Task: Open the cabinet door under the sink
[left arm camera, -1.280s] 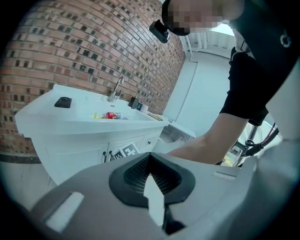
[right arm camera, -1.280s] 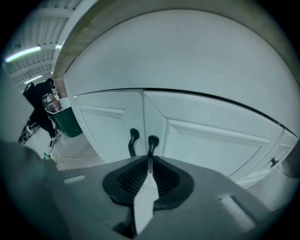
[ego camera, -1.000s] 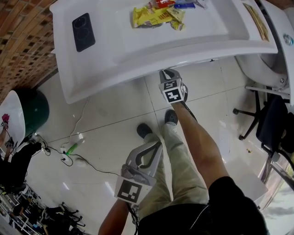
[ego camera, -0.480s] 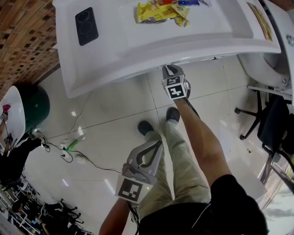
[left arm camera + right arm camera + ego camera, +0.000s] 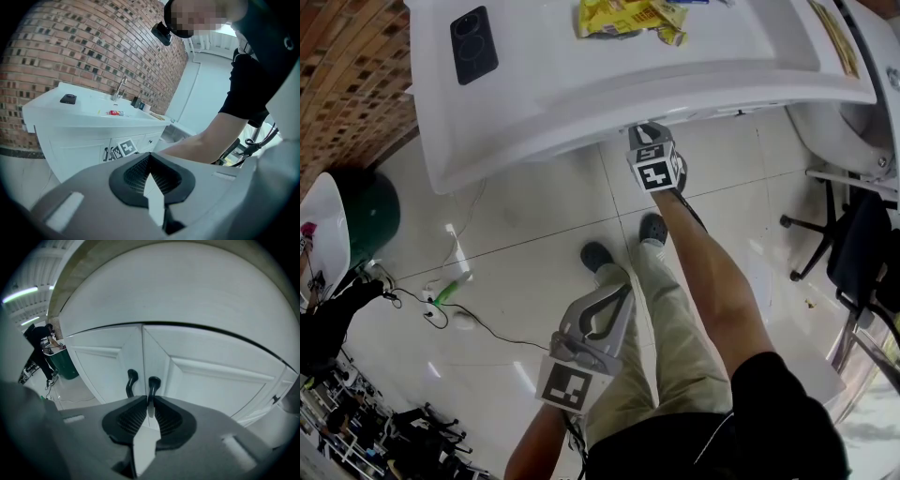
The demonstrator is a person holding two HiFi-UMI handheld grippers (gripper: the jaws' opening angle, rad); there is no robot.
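**Tally at the sink cabinet**

I count two cabinet doors: left-hand door (image 5: 105,373), right-hand door (image 5: 215,376). Black handles, two: left handle (image 5: 131,382), right handle (image 5: 153,384), one per door. One faucet (image 5: 121,87). On the surface (image 5: 581,89): one dark phone (image 5: 473,44); yellow wrappers (image 5: 623,17) in a heap, number not readable from here. On the floor (image 5: 534,216): two shoes, left shoe (image 5: 597,255) and right shoe (image 5: 652,228); one green bin (image 5: 373,220); one office chair (image 5: 853,248).

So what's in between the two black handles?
Just the thin seam where the left door meets the right door; left handle and right handle stand either side of it. The right gripper view shows this.
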